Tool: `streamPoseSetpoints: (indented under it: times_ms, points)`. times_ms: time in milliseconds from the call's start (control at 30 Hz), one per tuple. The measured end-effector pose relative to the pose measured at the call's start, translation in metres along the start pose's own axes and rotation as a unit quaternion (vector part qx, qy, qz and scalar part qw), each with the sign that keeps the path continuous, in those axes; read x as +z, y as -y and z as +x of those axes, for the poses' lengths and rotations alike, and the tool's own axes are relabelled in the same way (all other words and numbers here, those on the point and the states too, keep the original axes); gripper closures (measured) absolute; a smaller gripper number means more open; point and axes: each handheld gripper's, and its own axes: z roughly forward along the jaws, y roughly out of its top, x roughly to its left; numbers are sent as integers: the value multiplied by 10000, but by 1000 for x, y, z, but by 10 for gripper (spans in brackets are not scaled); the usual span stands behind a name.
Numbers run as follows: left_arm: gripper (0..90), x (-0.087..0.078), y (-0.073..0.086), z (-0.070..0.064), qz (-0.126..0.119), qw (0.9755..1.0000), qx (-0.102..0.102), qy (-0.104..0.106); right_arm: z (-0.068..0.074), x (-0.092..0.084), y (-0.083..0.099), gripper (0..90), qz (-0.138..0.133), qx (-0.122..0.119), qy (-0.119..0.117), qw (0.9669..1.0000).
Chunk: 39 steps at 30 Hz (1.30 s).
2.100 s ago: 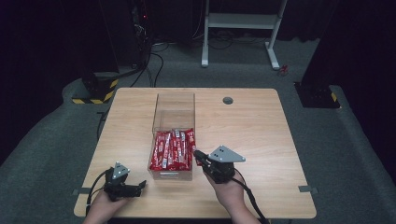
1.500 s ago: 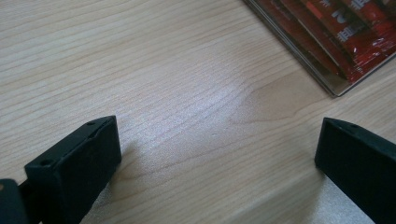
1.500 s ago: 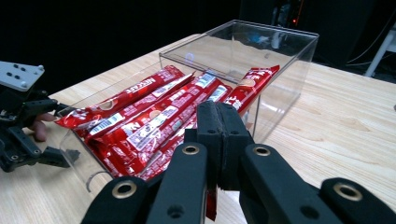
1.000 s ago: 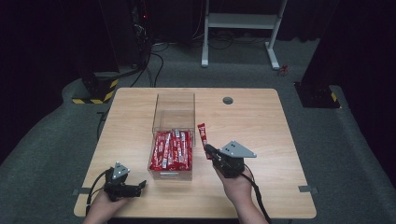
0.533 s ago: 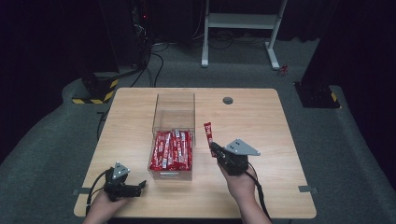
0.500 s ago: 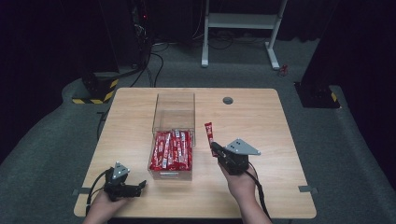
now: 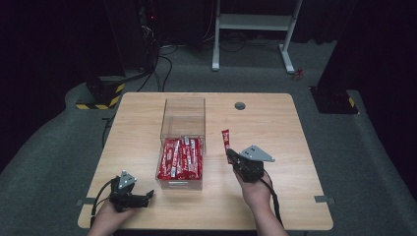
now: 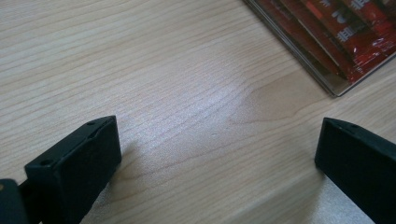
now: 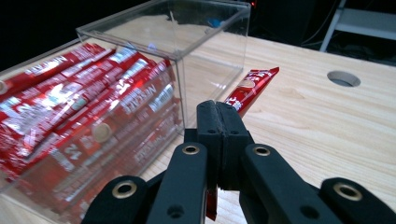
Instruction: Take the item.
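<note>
Dark curtains and grey carpet ring the pale wooden surface [image 7: 275,123]. To the right of the clear box [image 7: 183,118] of red packets [image 7: 181,157], the right gripper [image 7: 230,156] has its fingers [image 9: 210,130] clenched on one red packet [image 9: 251,86], held above the wood. Near the front left edge, the left gripper [image 7: 147,196] rests with fingers [image 8: 79,163] spread wide, grasping nothing.
</note>
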Motion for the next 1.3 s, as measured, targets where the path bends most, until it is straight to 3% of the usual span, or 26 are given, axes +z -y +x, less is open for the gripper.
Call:
streamPoseSetpoints:
  times_ms: [600, 1300]
  points:
    - [8, 0, 0, 0, 1, 10000, -3, -1, -17, 26, 20, 898, 435, 202, 175, 9987]
    - [8, 0, 0, 0, 3, 10000, -1, 0, -26, 50, 35, 897, 833, 312, 307, 9956]
